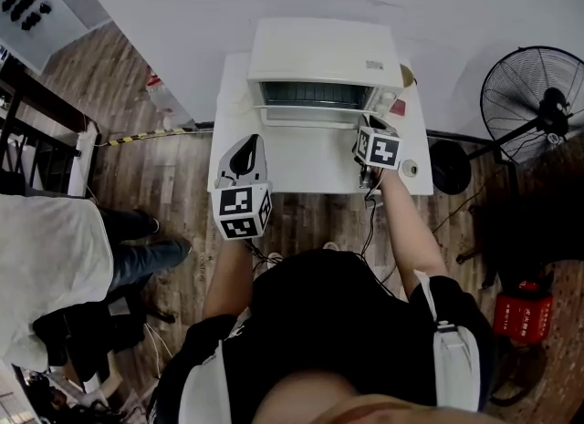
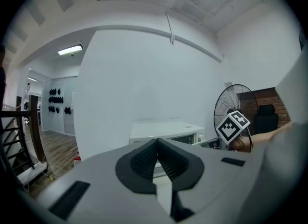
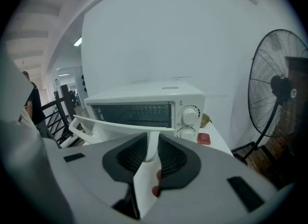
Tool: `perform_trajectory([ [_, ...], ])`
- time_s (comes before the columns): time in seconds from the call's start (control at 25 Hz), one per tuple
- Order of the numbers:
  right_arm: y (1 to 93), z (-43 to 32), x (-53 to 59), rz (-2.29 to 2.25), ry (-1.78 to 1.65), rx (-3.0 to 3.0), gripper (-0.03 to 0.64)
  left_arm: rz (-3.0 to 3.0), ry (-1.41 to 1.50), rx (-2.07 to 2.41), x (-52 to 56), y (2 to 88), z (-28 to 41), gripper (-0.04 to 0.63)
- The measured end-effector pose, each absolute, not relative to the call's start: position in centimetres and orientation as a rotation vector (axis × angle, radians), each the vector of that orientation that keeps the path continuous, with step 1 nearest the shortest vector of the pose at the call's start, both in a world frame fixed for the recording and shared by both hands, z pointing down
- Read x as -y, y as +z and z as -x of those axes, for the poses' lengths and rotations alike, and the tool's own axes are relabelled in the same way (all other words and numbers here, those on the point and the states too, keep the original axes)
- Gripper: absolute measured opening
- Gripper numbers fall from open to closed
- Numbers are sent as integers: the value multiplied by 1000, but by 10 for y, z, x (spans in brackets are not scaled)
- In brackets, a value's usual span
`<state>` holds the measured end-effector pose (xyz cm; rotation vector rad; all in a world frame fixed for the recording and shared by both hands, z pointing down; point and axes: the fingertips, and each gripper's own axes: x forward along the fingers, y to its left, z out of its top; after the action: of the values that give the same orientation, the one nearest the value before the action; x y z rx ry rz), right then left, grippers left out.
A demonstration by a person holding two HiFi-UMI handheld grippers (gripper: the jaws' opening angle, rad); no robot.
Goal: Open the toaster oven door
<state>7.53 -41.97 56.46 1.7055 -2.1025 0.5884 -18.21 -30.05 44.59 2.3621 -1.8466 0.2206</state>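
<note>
- The toaster oven (image 1: 324,53) stands at the back of the white tabletop (image 1: 310,171). Its door (image 3: 120,125) is already tipped a little way out at the top, so the opening looks begun rather than finished.
- The right hand-held gripper (image 3: 151,143) is clamped on a white bar, which looks like the right end of the door handle (image 3: 79,130). The bar sits upright between the ribbed pads.
- The left hand-held gripper (image 2: 157,153) has its jaws together on nothing. It hangs above the left of the tabletop, well clear of the oven.
- To do this well, swing the handle down and toward the body in an arc about the bottom hinge, not straight out.
- Keep the grip firm, since pulling from one end may twist the door.
- The light oven may slide, so the free left gripper could brace its top.
</note>
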Motion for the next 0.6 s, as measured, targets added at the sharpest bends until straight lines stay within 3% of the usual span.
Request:
perform_trajectory([
  [0.6,614,-76,359,-1675,605,2031,71,-2372,181,1826,293,445,162,12],
])
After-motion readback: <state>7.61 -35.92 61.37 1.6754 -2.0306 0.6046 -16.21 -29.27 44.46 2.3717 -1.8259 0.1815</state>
